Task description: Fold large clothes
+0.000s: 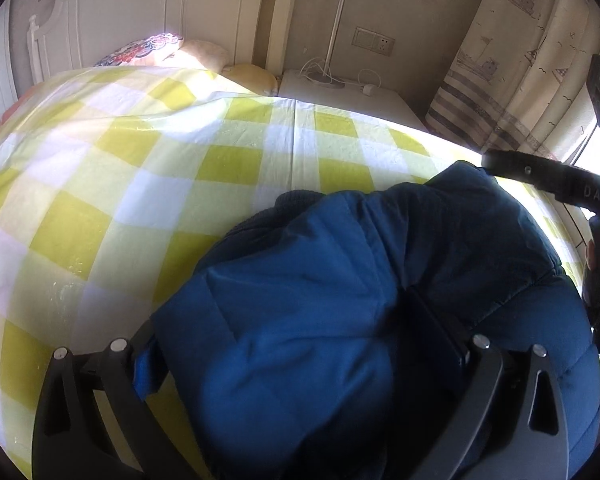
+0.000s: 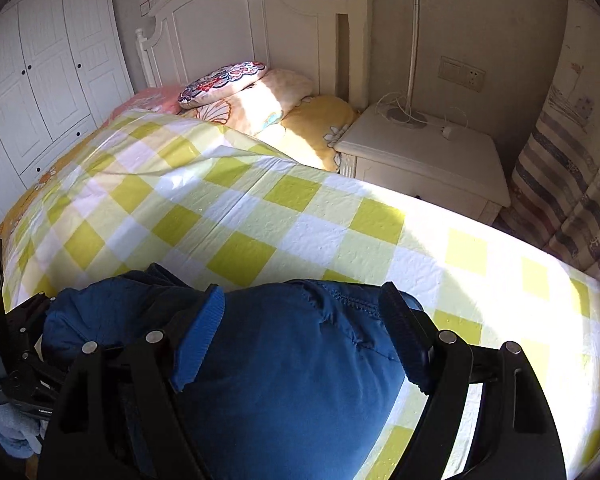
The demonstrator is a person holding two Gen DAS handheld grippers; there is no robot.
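Pressing both tools over the puffy dark-blue padded jacket (image 1: 340, 300), bunched at the near edge of the yellow-and-white checked bedspread (image 1: 140, 160): left gripper (image 1: 296, 340) and right gripper (image 2: 300, 312) spread wide, straddling folds to flatten them, I reckon.

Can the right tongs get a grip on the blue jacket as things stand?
Probably yes: the blue jacket already bulges between the open right tongs on the checked bedspread, with nothing between them.

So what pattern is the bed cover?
Yellow-and-white checks on the bed cover, clearest in the right wrist view.
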